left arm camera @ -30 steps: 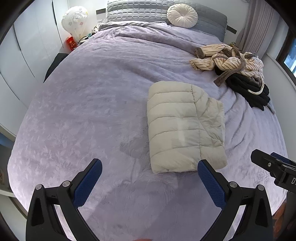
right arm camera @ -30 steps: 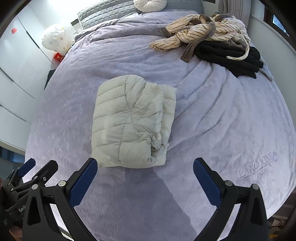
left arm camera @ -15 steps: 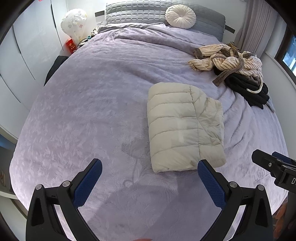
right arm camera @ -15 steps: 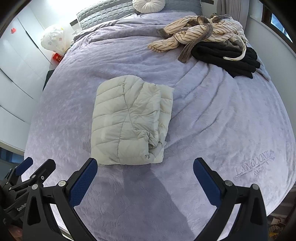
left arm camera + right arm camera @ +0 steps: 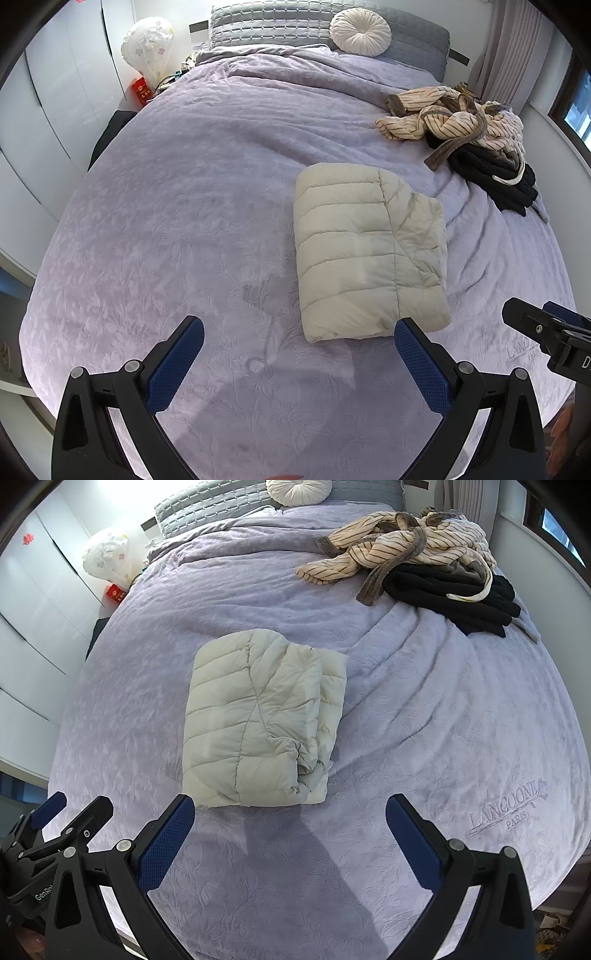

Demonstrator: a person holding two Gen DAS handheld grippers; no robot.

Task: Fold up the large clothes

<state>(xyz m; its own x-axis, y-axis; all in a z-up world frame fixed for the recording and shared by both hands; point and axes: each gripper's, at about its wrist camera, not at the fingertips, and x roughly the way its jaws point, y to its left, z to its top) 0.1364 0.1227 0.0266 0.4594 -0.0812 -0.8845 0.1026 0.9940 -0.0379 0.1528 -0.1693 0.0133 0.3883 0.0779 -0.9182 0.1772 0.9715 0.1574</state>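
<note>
Lilac bedcover (image 5: 184,221) fills both views. At the lower edge of the frame, the left hand-held gripper (image 5: 299,354) and the right hand-held gripper (image 5: 290,829) are both spread wide and hold nothing. The cream puffer jacket (image 5: 258,720) lies folded at the centre of the bed. This piece seems finished; next should be the striped robe (image 5: 391,546) and black garment (image 5: 454,594), tangled together at upper right.
</note>
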